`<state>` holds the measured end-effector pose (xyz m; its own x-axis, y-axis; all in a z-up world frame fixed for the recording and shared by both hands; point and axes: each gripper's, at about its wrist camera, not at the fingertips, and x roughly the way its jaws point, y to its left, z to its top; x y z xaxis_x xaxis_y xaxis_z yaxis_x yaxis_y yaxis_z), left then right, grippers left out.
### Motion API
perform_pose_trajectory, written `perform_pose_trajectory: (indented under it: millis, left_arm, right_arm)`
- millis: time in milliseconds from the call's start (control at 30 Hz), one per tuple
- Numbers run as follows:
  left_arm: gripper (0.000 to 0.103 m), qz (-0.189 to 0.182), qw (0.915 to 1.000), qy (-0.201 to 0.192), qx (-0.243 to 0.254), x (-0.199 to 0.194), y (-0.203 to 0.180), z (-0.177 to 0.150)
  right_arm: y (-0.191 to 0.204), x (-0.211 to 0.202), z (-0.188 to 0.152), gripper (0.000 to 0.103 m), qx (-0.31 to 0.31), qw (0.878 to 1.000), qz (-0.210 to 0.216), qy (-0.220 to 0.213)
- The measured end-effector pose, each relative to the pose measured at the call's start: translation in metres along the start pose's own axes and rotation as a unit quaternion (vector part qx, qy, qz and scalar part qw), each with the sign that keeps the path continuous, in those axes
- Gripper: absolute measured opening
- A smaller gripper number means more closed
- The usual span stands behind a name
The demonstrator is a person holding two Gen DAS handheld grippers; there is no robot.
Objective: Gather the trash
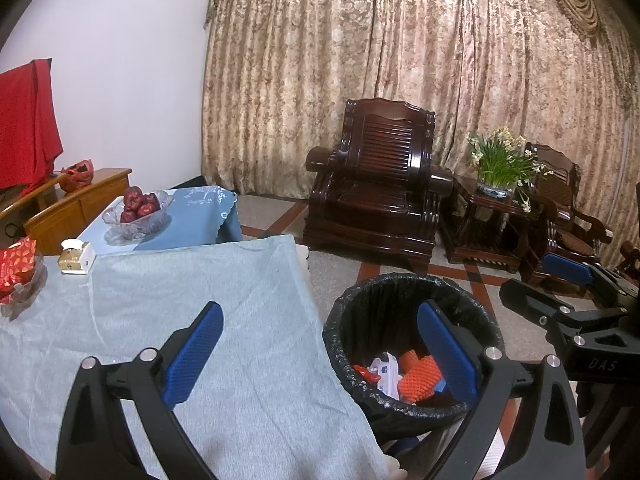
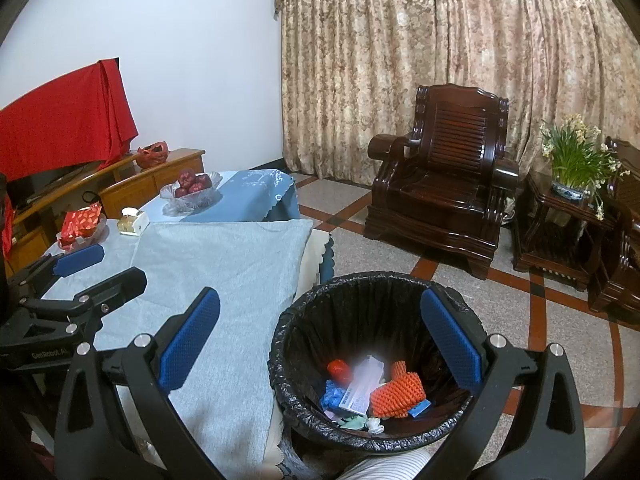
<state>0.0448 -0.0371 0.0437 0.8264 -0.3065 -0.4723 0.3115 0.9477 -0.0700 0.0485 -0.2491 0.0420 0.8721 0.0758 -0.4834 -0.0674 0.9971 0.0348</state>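
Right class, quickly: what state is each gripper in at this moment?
Left gripper: open, holding nothing.
Right gripper: open, holding nothing, above the trash bin.

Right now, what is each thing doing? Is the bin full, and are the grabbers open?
Trash bin: lined with a black bag, open top, partly filled with trash.
Left gripper: open, fingers empty.
Right gripper: open, fingers empty, above the bin.
Fruit bowl: holds red fruit.
Gray cloth: spread over the table.
Armchair: unoccupied.
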Motion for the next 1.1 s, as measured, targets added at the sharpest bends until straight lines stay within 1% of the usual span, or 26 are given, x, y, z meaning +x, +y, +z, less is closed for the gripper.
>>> perform_pose_trajectory:
  millis: [1100]
  left_arm:
    - [0.096, 0.001, 1.0000, 0.002, 0.000, -0.0008, -0.0011, 0.0026]
  right_arm:
    - [0.0014, 0.0003, 0.0007, 0.098, 0.000, 1.000, 0.000, 0.001]
